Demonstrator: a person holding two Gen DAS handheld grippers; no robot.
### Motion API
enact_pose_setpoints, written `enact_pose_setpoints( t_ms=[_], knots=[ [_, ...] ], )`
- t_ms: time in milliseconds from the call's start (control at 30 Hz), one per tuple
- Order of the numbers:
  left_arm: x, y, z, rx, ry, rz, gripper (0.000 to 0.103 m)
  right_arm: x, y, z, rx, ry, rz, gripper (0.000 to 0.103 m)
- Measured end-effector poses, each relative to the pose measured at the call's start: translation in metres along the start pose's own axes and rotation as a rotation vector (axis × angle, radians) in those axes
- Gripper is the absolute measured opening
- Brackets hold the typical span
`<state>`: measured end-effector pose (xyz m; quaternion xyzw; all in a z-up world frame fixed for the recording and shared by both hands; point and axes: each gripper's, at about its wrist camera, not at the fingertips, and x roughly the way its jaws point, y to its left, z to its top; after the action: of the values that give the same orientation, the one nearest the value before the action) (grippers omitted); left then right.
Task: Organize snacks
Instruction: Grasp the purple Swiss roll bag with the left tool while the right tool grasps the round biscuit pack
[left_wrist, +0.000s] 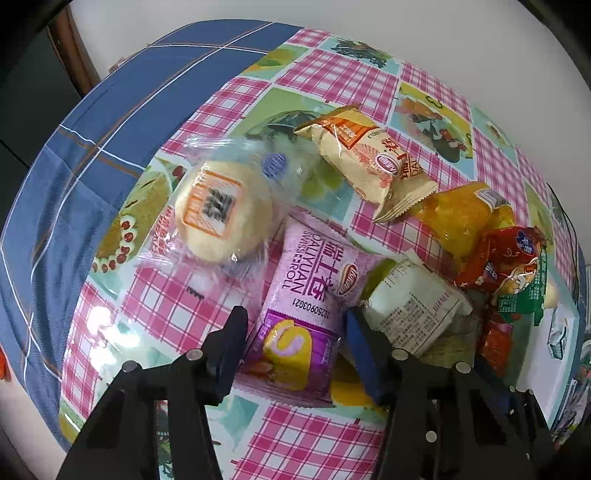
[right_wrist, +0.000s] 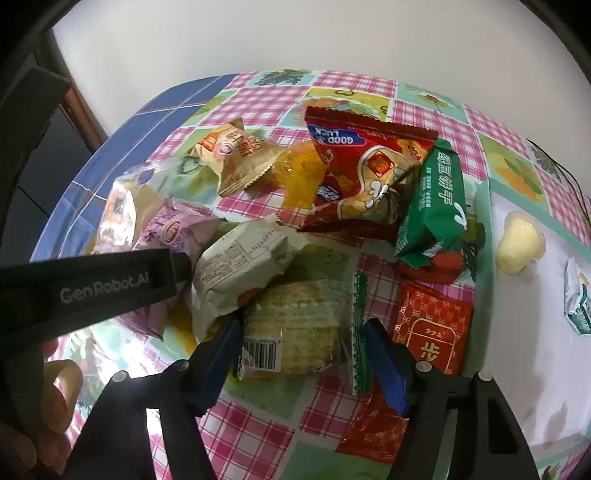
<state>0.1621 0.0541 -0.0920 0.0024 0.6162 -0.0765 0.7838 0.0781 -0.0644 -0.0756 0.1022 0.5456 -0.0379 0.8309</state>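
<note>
**Ana:** Snacks are all in one jumble on the checked tablecloth (left_wrist: 306, 435), as far as I can see. Is anything sorted?

**Ben:** Nothing I'd call sorted. The packets overlap in a heap and I can't see a box or tray for them. I'd say the job has barely begun.

**Ana:** What is the left gripper (left_wrist: 293, 314) doing?

**Ben:** It points steeply down over the near left of the heap. The purple Swiss roll packet (left_wrist: 306, 288) lies flat between its fingers, and both pads look to touch the packet's edges. The jaws are fairly narrow, so I read it as a grip. The packet is not lifted.

**Ana:** And the right gripper (right_wrist: 303, 325)?

**Ben:** Its jaws stand wider, one on either side of the clear cracker packet (right_wrist: 295, 332) at the near middle. The left pad meets the wrapper and the right one sits against the green crimped edge. I can't tell whether they press.

**Ana:** What is left, then?

**Ben:** Nearly all of it. The wrapped round bun (left_wrist: 221, 214) lies far left, with the beige cake packet (left_wrist: 369, 162) beyond it and the orange jelly (left_wrist: 458, 214) to the right. The red bag (right_wrist: 369, 166) and the green biscuit packet (right_wrist: 432, 206) lean together at the far right. A pale jelly cup (right_wrist: 517, 243) sits well apart, further right
</note>
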Motion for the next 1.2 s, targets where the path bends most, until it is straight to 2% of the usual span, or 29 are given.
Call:
enact_pose_setpoints(
  t_ms=[133,567,733,1033,1133,1200],
  knots=[
    [-0.002,0.001,-0.001,-0.009,0.008,0.005,0.049,0.000,0.003,0.000,0.011,0.011,0.027,0.072],
    [-0.009,0.005,-0.001,-0.019,0.019,0.027,0.048,0.002,0.007,0.001,0.004,0.025,0.056,0.072],
    [-0.013,0.007,-0.003,-0.022,0.021,0.026,0.048,0.002,0.009,-0.001,-0.002,0.026,0.067,0.077],
    [-0.012,0.007,-0.003,-0.019,0.022,0.033,0.048,0.008,0.011,-0.003,-0.028,0.035,0.031,0.078],
    [-0.012,0.007,-0.003,-0.018,0.021,0.034,0.045,0.007,0.009,-0.003,-0.022,0.040,0.030,0.075],
    [-0.015,0.006,-0.003,-0.016,0.020,0.029,0.041,0.008,0.006,-0.003,-0.011,0.048,0.036,0.066]
  ],
)
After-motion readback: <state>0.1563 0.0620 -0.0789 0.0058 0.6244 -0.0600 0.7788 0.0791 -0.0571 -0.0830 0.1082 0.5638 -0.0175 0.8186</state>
